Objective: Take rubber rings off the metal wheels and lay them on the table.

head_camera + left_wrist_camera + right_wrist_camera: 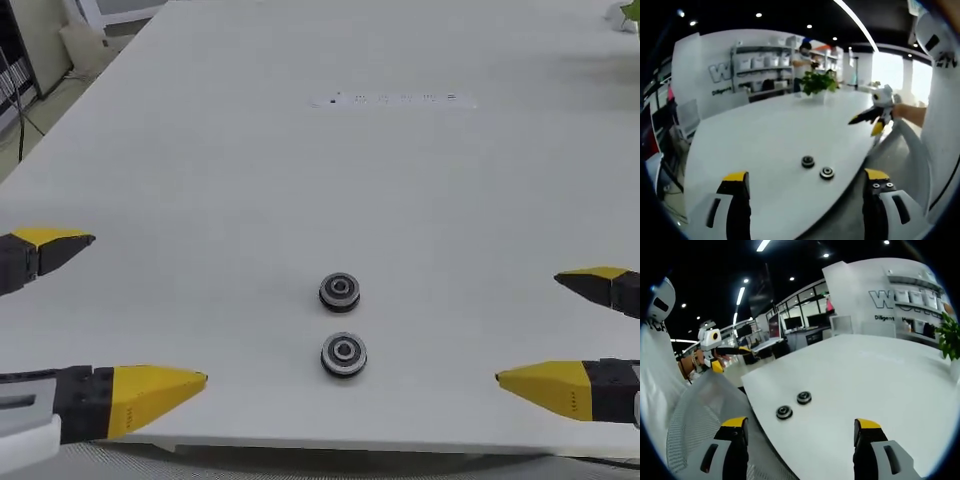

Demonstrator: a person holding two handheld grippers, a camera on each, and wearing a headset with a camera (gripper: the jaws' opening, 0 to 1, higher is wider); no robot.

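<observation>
Two small metal wheels with black rubber rings lie flat on the white table near its front edge, the far wheel [340,291] just behind the near wheel [344,355]. They also appear in the left gripper view as far wheel [808,161] and near wheel [827,173], and in the right gripper view as far wheel [804,397] and near wheel [784,412]. My left gripper [130,310] hovers wide open to the left of them, holding nothing. My right gripper [545,330] stands wide open to their right, also holding nothing.
The white table [380,180] stretches far back, with a faint printed strip [395,99] across its middle. A potted green plant [817,82] stands at the far end. A grey mesh chair [705,410] sits by the table's front edge.
</observation>
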